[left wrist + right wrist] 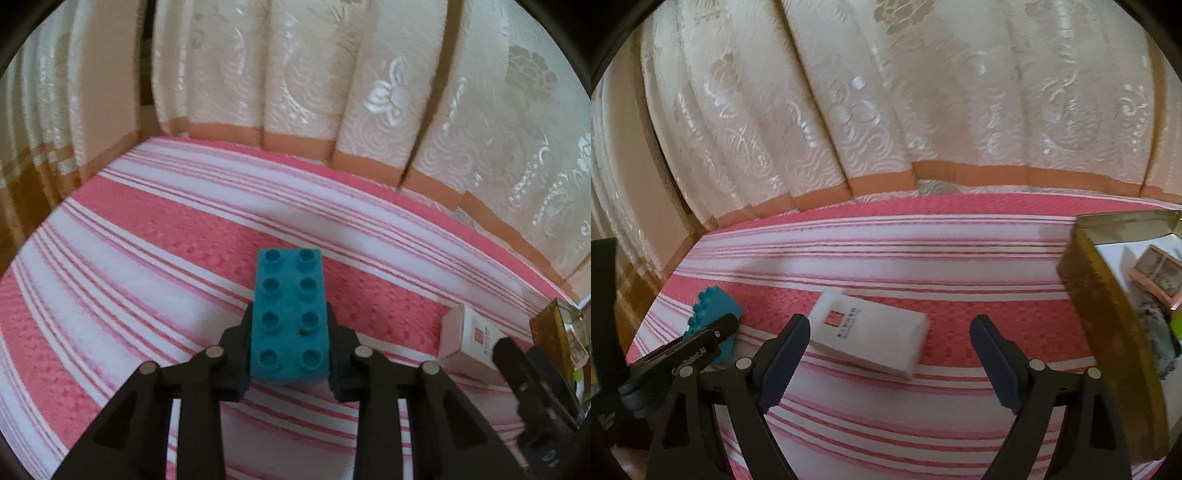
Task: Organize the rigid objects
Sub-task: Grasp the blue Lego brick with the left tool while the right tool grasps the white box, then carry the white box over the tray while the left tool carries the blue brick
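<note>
My left gripper [290,350] is shut on a teal studded brick [290,314], held studs up just above the pink striped cloth [147,258]. The brick also shows in the right wrist view [714,308] at the far left, with the left gripper beside it. My right gripper [890,350] is open and empty, its fingers either side of a white box with a red logo [871,336] that lies flat on the cloth. The white box shows in the left wrist view [469,343] at the right.
A gold tin box [1108,306] stands open at the right, holding a pink small case [1158,273] and other items. It also shows at the right edge of the left wrist view [557,332]. Cream curtains [886,110] hang behind the cloth's far edge.
</note>
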A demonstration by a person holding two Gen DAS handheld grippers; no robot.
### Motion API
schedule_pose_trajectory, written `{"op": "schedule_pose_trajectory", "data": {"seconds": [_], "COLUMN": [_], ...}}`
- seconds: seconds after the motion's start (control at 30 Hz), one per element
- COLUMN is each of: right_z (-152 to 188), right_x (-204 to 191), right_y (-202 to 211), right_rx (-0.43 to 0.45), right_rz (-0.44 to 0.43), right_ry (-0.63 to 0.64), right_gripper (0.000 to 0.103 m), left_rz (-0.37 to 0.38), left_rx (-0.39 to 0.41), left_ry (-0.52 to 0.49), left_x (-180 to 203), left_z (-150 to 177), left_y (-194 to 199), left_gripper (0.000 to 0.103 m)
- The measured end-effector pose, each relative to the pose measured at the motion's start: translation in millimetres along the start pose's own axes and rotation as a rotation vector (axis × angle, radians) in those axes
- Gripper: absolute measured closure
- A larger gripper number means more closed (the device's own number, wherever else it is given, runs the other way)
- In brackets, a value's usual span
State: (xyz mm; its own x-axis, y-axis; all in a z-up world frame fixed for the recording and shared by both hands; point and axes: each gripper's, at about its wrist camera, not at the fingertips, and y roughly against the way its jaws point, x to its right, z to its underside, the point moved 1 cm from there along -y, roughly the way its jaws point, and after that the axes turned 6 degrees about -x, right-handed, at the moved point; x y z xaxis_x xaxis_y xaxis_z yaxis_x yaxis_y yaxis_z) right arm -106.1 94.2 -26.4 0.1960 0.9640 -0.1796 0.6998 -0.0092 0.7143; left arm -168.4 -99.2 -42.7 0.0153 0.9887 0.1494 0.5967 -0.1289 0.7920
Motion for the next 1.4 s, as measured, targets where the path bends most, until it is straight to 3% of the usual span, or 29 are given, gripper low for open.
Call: {"op": "schedule_pose_trajectory", "data": {"seconds": [0.13,0.37,0.63,0.83,1.07,1.23,1.4], "right_z": [-4.8,-7.7,-6.8,-4.9,-3.1,0.4,2.2], "right_x": [-16.6,-29.3,-25.3,-18.5,-18.1,-10.4,-1.7], "right_y": [-15.3,-45.8,-39.7,-8.1,29.9,43.5,51.7], "right_rx": [-0.051,-0.159,-0.146,-0.01,0.2,0.244,0.276], "right_rz": [0.022,0.067,0.033,0.022,0.114,0.137,0.164], "right_ry": [0.03,0.033,0.023,0.019,0.077,0.082,0.066], "right_gripper": [0.013,0.018,0.021,0.021,0.021,0.021,0.021], "left_rz": [-0.082,-0.105,-0.137,-0.137,-0.133,-0.059,0.209], "left_rx": [0.082,0.088,0.108,0.136,0.157,0.161,0.154], "left_ry": [0.018,0.029,-0.007,-0.02,-0.026,-0.021,0.037], "left_x": [-5.0,-11.5,-4.2,-0.2,2.4,-0.9,-13.5], "left_z": [-3.1,-4.8,-2.3,-1.0,1.4,1.3,-3.3], "left_y": [15.1,16.5,18.0,23.3,27.4,31.2,41.7], "left_gripper": [0.073,0.073,0.073,0.073,0.073,0.073,0.073]}}
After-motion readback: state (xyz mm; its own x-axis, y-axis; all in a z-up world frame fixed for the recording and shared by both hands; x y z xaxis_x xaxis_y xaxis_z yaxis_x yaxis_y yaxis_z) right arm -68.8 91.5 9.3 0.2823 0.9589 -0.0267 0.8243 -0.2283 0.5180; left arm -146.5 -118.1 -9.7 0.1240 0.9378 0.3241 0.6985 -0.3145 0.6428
